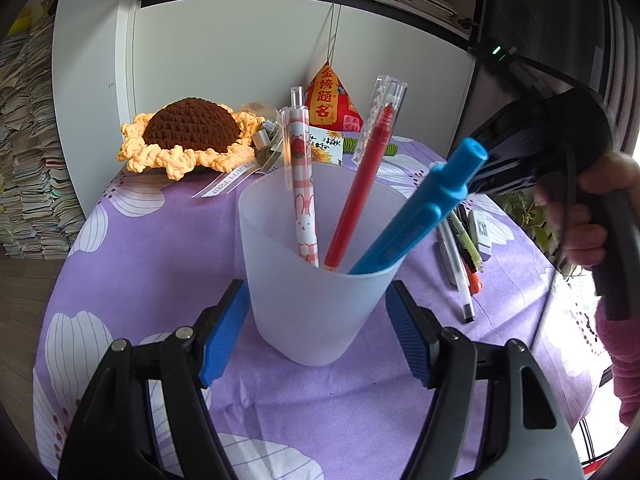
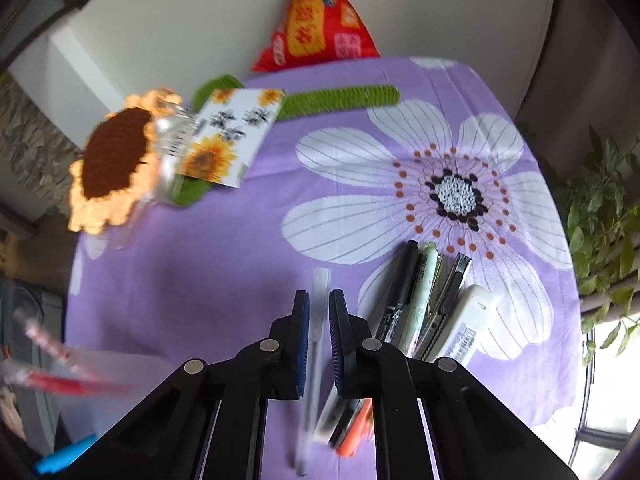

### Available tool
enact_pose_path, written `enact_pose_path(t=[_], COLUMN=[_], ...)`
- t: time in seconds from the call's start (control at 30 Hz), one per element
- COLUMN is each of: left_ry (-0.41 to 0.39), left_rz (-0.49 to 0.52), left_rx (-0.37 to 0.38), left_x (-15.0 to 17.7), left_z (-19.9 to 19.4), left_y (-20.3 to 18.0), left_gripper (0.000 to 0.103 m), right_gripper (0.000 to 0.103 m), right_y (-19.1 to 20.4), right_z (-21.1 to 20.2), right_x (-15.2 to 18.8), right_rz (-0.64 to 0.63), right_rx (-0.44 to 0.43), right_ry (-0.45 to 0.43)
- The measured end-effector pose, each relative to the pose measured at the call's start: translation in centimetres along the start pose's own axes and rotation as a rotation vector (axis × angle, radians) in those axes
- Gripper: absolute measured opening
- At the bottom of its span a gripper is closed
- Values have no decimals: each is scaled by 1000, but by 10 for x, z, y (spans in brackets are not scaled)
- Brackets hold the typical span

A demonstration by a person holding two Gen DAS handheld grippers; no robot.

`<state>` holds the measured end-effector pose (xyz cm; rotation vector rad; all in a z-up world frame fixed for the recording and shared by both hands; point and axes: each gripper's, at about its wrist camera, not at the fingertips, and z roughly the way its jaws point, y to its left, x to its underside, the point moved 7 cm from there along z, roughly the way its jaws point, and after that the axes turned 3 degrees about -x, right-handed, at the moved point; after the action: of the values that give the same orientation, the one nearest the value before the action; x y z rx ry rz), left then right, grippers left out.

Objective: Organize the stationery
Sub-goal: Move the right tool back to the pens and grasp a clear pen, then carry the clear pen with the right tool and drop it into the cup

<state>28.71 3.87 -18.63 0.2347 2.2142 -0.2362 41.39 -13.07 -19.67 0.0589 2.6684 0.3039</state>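
The frosted cup (image 1: 316,280) stood upright on the bench (image 1: 160,264), holding a pink patterned pen (image 1: 302,184), a red pen (image 1: 360,196) and a blue marker (image 1: 416,216). The left gripper (image 1: 318,328) flanked the cup's lower wall with its fingers (image 1: 222,332) spread; contact could not be confirmed.

The right gripper (image 2: 319,344) pointed down at the loose pens (image 2: 424,312), its fingers (image 2: 302,344) nearly closed around a clear slim pen (image 2: 316,344); whether they gripped it could not be told through the blur.

The clear pen appeared light, stiff and smooth, so likely to slip or pivot. A mid-barrel hold was judged best. The cup looked light and liable to tip.
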Motion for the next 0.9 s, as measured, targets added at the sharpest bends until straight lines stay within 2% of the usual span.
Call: enact_pose_path(t=[0.23, 0.37, 0.6, 0.9], left_ry=[0, 0, 0, 0], left_rz=[0, 0, 0, 0], left_rx=[0, 0, 1, 1], left_x=[0, 0, 0, 0], left_z=[0, 0, 0, 0], left_y=[0, 1, 1, 1], left_gripper=[69, 69, 69, 69], right_gripper=[10, 10, 10, 10], right_y=[38, 59, 91, 132], right_z=[-77, -113, -173, -213], right_x=[7, 10, 13, 24], right_rz=[-124, -181, -265, -375], right_rx=[-68, -107, -120, -184], right_ry=[-185, -258, -418, -494])
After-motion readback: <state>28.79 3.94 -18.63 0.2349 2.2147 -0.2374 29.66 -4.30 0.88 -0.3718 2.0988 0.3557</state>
